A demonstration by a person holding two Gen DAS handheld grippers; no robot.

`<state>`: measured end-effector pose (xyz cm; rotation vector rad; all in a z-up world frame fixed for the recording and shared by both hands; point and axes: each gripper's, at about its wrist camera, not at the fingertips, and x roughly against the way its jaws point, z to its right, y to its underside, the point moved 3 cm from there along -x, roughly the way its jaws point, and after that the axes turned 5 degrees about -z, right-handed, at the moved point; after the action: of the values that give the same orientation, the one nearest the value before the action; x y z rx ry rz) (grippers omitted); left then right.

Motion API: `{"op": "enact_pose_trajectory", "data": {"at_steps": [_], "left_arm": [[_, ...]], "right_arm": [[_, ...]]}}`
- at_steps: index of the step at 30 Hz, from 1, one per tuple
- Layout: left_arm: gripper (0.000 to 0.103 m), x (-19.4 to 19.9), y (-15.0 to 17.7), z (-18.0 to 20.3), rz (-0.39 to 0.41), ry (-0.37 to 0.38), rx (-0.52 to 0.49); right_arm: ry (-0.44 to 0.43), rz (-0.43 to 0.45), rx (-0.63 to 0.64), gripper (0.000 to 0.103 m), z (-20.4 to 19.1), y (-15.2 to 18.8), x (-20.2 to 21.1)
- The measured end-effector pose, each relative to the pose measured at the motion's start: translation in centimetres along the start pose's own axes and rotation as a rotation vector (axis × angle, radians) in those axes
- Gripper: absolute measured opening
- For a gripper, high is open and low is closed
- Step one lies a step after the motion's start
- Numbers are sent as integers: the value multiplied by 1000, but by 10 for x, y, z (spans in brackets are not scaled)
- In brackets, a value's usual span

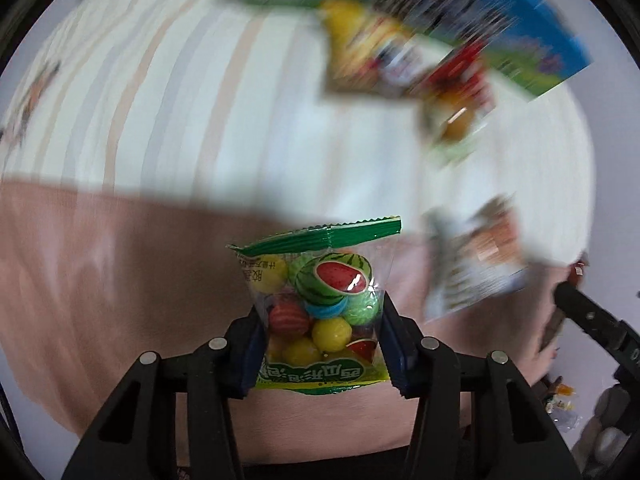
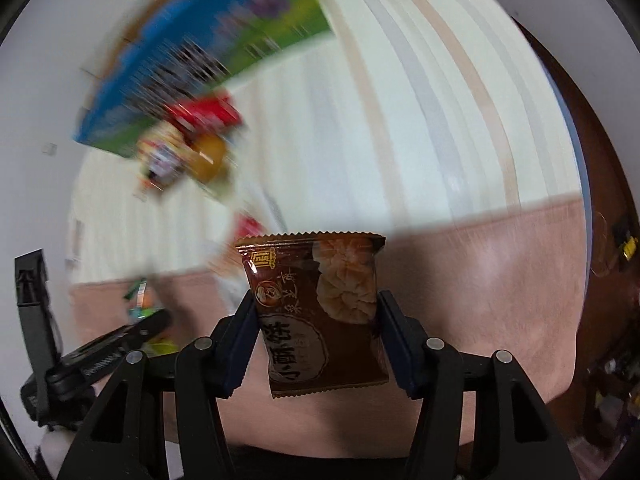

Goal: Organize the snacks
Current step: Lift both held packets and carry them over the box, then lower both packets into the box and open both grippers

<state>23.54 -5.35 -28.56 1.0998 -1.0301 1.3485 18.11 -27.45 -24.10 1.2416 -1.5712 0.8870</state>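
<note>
My left gripper [image 1: 320,320] is shut on a clear green-edged bag of watermelon gum balls [image 1: 320,292], held upright above the pink cloth. My right gripper [image 2: 316,312] is shut on a brown pastry packet [image 2: 320,312], also held upright. A blue-green box [image 1: 480,12] lies at the back with a blurred pile of snack packets [image 1: 400,60] beside it; both also show in the right wrist view, the box [image 2: 208,52] and the pile [image 2: 188,148]. The right gripper's packet shows blurred in the left wrist view [image 1: 476,264].
A striped white cloth [image 1: 180,100] covers the far surface and a pink cloth [image 1: 100,280] the near part. Small wrapped candies [image 1: 560,404] lie at the lower right. Dark wooden furniture [image 2: 600,240] stands at the right. The views are motion-blurred.
</note>
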Motion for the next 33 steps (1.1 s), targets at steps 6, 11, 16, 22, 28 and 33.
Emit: {"op": "enact_pose_trajectory", "data": {"at_steps": [6, 11, 16, 22, 28, 33], "left_arm": [[47, 91, -63, 48, 148, 103, -102], [47, 168, -151, 46, 233, 112, -171], [47, 172, -245, 42, 233, 6, -175], [47, 126, -337, 21, 82, -61, -136], [47, 86, -391, -2, 6, -118, -83], [48, 53, -408, -15, -23, -167, -87]], "right_arm": [[-97, 101, 93, 60, -59, -76, 61], [-82, 198, 193, 60, -106, -161, 105], [31, 255, 253, 60, -144, -261, 97], [150, 182, 268, 60, -164, -356, 57], [210, 109, 243, 60, -168, -404, 6], [227, 70, 212, 60, -156, -413, -22]]}}
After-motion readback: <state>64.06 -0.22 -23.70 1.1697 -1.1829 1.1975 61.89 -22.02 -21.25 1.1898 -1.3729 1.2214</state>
